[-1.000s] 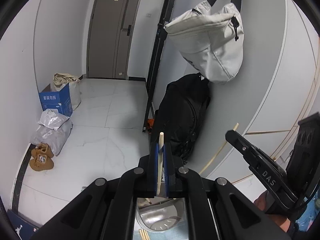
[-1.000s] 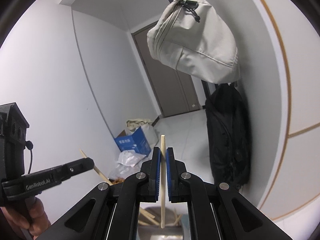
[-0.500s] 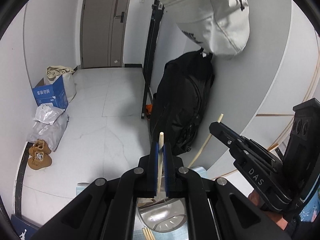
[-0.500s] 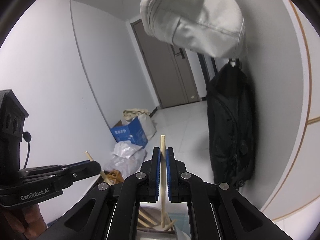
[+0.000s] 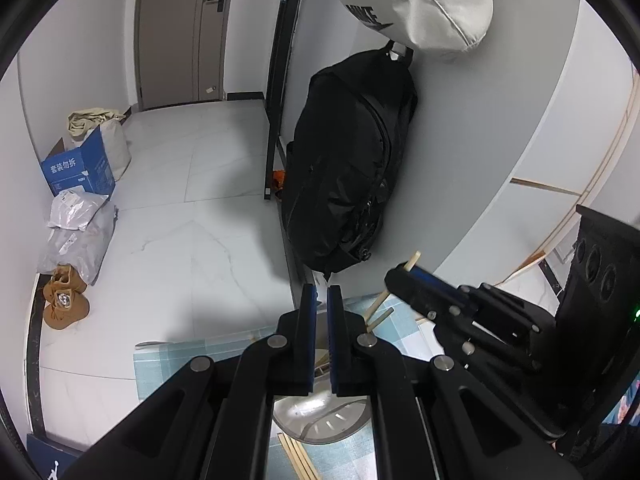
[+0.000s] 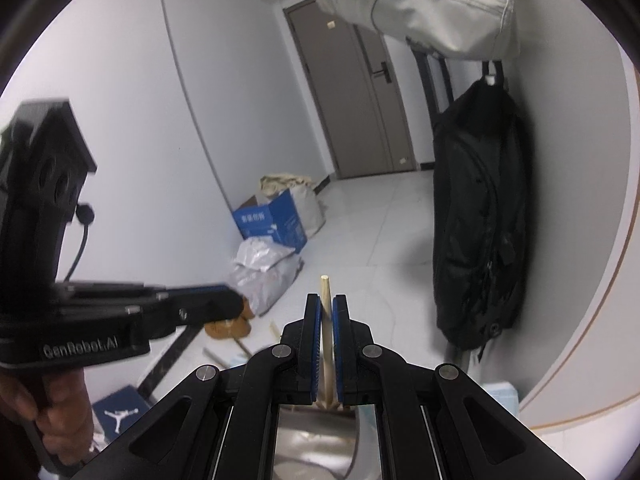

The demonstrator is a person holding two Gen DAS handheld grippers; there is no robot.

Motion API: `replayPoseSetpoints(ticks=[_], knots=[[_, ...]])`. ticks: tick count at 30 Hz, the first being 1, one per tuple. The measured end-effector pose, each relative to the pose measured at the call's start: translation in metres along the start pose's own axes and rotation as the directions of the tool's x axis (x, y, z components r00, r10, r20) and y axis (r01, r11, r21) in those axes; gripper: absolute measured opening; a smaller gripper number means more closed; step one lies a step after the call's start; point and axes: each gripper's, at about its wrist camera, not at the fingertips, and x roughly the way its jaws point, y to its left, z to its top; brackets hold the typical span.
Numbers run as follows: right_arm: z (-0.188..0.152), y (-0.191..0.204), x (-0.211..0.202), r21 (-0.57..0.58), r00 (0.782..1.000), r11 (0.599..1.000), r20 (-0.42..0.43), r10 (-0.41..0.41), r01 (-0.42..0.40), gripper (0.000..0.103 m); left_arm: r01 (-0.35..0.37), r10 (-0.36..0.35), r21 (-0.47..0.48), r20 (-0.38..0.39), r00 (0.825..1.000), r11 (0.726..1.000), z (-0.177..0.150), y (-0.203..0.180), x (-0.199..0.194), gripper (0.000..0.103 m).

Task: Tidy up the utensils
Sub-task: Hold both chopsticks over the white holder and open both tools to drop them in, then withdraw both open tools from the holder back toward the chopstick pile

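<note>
My right gripper (image 6: 327,300) is shut on a pale wooden chopstick (image 6: 325,285). The stick stands upright between the blue pads, and its lower end reaches down over the metal utensil holder (image 6: 312,432). In the left wrist view the right gripper (image 5: 394,276) comes in from the right with that chopstick (image 5: 414,259) poking past its tip. My left gripper (image 5: 321,290) hangs over the holder (image 5: 320,412) with its pads close together, and no chopstick shows between them. From the right wrist view the left gripper (image 6: 236,300) is blurred and a hand (image 6: 60,412) holds it. Several chopsticks lean inside the holder.
The holder stands on a blue checked cloth (image 5: 180,364), where loose chopsticks (image 5: 296,456) lie near the front. Beyond are a white tiled floor, a black backpack (image 5: 352,160) hanging on the wall, a white bag (image 5: 420,0) above it, a blue box (image 5: 76,172) and brown shoes (image 5: 64,300).
Both grippers have sunk and tilted down toward the holder. The chopstick that stuck up from the left gripper's pads no longer shows there. The right gripper still has its chopstick.
</note>
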Motion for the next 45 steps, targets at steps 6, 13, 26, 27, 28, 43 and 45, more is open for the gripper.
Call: replayPoseSetpoints(ticks=[6,13,26,27,28,43,45], knots=[[-0.01,-0.002,0.001,0.007,0.999,1.0,-0.04,0.01,-0.01,0.009,0.014,-0.015,-0.04,-0.033,0.999,0.999,-0.004,0.009,0.002,0.001],[-0.011,-0.002,-0.017,0.019,0.999,0.999,-0.02,0.026,-0.025,0.042,0.001,0.0,-0.09,0.011,1.0,0.996,-0.009,0.014,-0.015,0.031],[-0.02,-0.002,-0.072,0.085,0.999,0.996,0.051,-0.016,0.012,0.073,-0.098,0.109,-0.129,0.085,0.99,0.987,-0.03,0.007,-0.047,0.053],[-0.02,-0.001,-0.076,0.084,0.998,0.996,0.055,-0.019,0.014,0.075,-0.106,0.119,-0.131,0.091,0.989,0.986,-0.032,0.005,-0.05,0.054],[-0.021,0.001,-0.081,0.082,0.998,0.996,0.061,-0.022,0.017,0.075,-0.118,0.132,-0.132,0.096,0.987,0.984,-0.034,0.004,-0.053,0.056],[-0.052,0.025,-0.126,0.076,0.995,0.997,0.094,-0.033,0.026,0.091,-0.213,0.238,-0.141,0.192,0.952,0.967,-0.078,-0.014,-0.08,0.076],[-0.057,0.026,-0.128,0.078,0.995,0.997,0.091,-0.028,0.021,0.092,-0.216,0.243,-0.146,0.203,0.949,0.965,-0.086,-0.014,-0.082,0.076]])
